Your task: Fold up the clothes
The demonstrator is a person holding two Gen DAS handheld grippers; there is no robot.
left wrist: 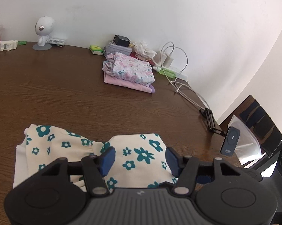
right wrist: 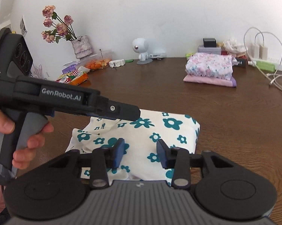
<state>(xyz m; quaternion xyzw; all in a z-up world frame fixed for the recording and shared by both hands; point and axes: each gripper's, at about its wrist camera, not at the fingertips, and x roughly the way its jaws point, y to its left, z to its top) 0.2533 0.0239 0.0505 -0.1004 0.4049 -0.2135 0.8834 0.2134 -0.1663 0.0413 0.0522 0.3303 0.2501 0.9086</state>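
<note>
Hovering over the cream flower-print garment [right wrist: 150,138], both tools hang above it w/ jaws apart and nothing pinched: left gripper [left wrist: 139,161] and right gripper [right wrist: 141,152] each have blue pads clear of the cloth. Garment lies folded on the brown table [left wrist: 65,86], near edge, right side squared, left side bunched, so prob. needs one more tidy. Folded pink stack [right wrist: 210,69] sits well apart by the wall, likely the drop spot.
</note>
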